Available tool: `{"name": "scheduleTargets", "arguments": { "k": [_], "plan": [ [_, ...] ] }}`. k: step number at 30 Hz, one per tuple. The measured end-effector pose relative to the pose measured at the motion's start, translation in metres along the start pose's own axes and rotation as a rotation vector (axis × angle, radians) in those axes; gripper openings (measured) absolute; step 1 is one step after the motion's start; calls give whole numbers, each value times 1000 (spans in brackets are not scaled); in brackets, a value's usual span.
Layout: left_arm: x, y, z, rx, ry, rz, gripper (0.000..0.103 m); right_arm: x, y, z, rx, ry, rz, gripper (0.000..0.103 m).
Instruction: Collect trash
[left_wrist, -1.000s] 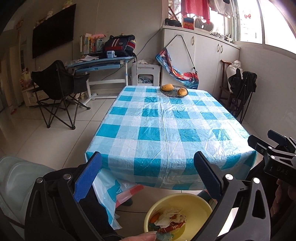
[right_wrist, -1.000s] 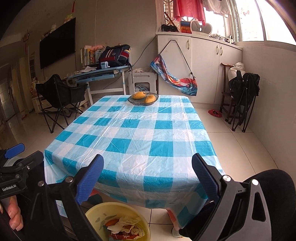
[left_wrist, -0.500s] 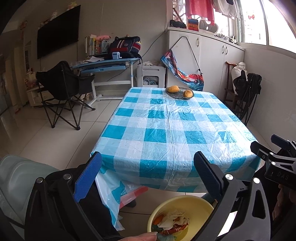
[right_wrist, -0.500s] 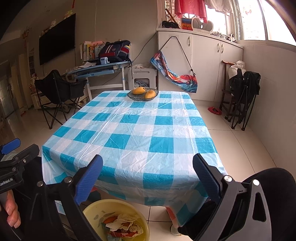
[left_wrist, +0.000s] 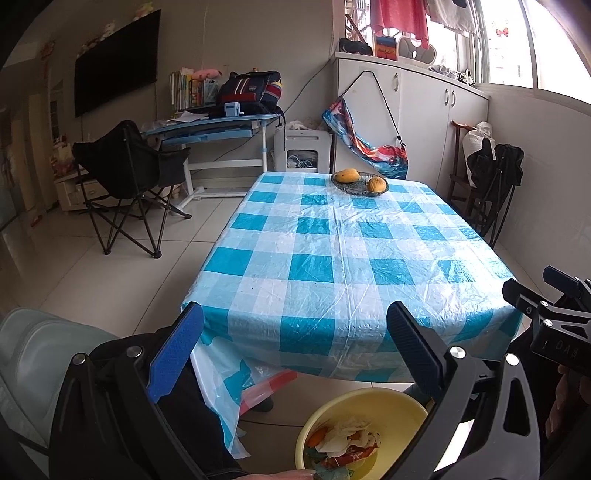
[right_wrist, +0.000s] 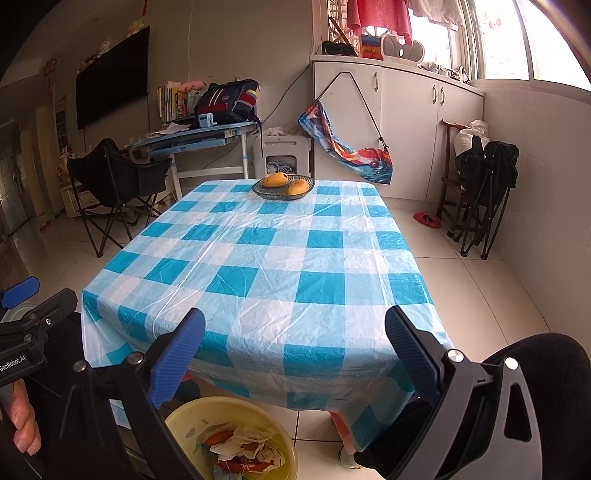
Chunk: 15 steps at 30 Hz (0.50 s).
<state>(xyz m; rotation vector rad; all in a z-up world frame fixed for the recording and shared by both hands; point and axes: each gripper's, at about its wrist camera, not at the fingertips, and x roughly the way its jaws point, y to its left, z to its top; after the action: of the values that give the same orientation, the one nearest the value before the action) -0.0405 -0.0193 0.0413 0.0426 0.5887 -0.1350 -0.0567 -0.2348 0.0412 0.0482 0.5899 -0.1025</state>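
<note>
The left gripper (left_wrist: 295, 325) hangs with its jaws wide apart and nothing between them, before the checked table (left_wrist: 347, 258). Below, a yellow bin (left_wrist: 384, 406) holds crumpled trash (left_wrist: 347, 439). Far across the table, 2 mangoes (left_wrist: 360, 178) sit in a dish (left_wrist: 347, 188).

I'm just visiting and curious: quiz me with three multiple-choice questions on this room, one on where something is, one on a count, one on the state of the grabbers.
1. Where is the yellow bin holding the trash?
A. On the table
B. On the floor by the table's near edge
C. On the folding chair

2. How many fruits lie in the dish?
A. Two
B. Three
C. Five

3. How do the left gripper and right gripper stand?
A. Both shut on trash
B. One open, one shut
C. Both open, holding nothing

Answers: 1 B, the bin sits low beneath the tablecloth overhang. 2 A, two fruits show. 3 C, each gripper's fingers are spread wide apart.
</note>
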Motion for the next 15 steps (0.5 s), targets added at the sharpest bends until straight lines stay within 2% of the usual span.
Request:
{"name": "scheduleTargets", "arguments": {
  "k": [15],
  "plan": [
    [0, -1, 0, 1, -2, 3, 96, 1, 0, 0, -2, 3, -1, 94]
  ]
}}
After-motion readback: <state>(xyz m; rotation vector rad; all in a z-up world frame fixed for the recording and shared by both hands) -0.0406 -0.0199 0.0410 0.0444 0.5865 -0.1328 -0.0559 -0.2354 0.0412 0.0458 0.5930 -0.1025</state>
